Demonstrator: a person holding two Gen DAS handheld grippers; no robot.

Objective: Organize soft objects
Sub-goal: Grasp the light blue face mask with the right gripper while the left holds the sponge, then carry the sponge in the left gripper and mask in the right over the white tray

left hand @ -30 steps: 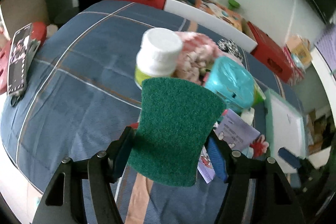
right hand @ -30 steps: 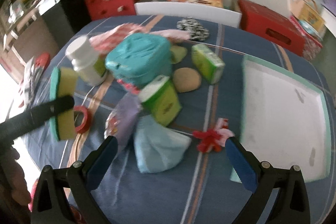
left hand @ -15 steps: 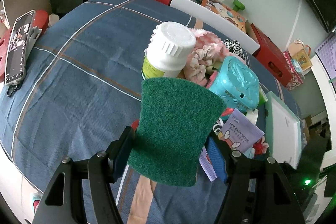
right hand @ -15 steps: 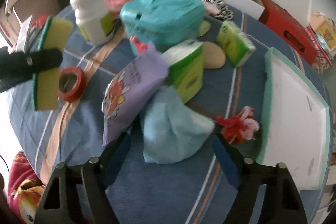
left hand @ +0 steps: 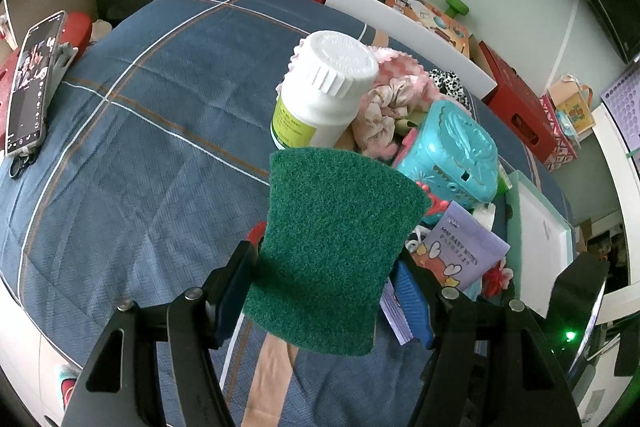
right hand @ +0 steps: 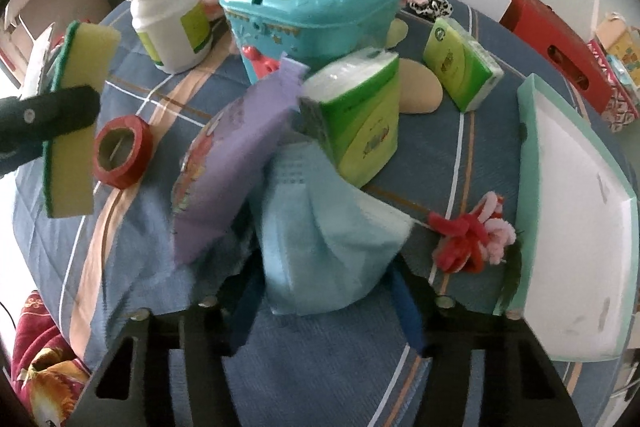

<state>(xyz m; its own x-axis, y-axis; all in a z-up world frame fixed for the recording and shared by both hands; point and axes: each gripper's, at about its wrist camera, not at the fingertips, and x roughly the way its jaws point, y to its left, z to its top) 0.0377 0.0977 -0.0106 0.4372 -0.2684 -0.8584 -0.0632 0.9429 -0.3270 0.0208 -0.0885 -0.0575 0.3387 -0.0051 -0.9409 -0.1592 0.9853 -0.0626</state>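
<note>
Right fingers (right hand: pixel 324 311) now astride blue cloth (right hand: pixel 328 247)

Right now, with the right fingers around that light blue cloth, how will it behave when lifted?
The blue cloth is probably floppy: it lies creased and draped, so it would likely sag from the right gripper. It looks thin, so likely light. One edge seems tucked under the green tissue pack and beside the purple wipes pack, so lifting may nudge them.
</note>
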